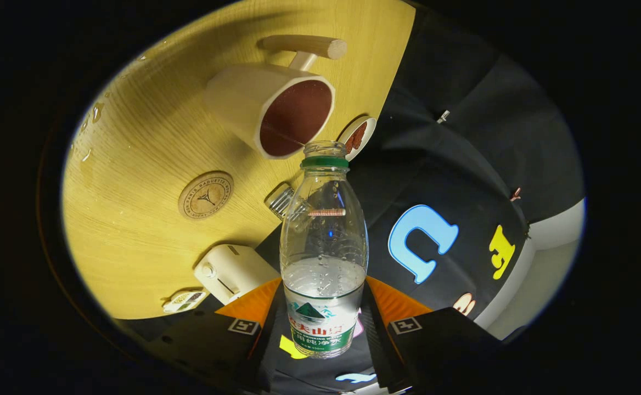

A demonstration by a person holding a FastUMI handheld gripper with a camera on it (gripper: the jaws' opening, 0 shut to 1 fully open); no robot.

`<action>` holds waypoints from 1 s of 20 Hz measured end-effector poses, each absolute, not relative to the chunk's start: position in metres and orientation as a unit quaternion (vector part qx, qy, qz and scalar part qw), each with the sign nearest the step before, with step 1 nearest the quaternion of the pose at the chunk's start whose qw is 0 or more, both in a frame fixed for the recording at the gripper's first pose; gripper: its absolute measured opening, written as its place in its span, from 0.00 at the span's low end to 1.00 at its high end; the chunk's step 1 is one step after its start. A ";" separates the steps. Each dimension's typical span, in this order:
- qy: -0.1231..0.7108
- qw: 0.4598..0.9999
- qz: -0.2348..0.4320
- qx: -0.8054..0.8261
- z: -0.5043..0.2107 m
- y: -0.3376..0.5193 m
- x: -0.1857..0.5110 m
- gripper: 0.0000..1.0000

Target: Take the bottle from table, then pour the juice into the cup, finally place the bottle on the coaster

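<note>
My gripper [323,321] is shut on a clear plastic bottle [323,247], both fingers pressing its labelled lower part. The bottle has a green neck ring, no cap, and clear liquid filling roughly its lower third. It is tilted over the table, its open mouth right beside the rim of a cream cup [268,109]. The cup has a dark red inside and a wooden handle on its far side. A round wooden coaster [206,195] lies flat on the yellow wooden table [134,142], nearer to me than the cup and off to the bottle's side.
A small white toaster-like box [232,271] sits near the table edge close to my fingers, with a small packet [185,300] beside it. A small ribbed clear object [280,201] lies behind the bottle. A little dish [357,137] holding something brown stands by the cup. Water drops dot the far table.
</note>
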State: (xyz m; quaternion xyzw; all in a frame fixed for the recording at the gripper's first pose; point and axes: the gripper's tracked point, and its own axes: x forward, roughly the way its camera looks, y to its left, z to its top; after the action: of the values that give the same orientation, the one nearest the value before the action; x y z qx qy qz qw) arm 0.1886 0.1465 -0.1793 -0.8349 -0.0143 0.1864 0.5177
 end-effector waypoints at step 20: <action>0.132 0.934 0.198 -0.267 -0.223 0.166 0.154 0.72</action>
State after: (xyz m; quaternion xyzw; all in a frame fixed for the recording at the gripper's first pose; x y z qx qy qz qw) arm 0.1535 0.1657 -0.2227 -0.2671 0.1321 0.1981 0.9338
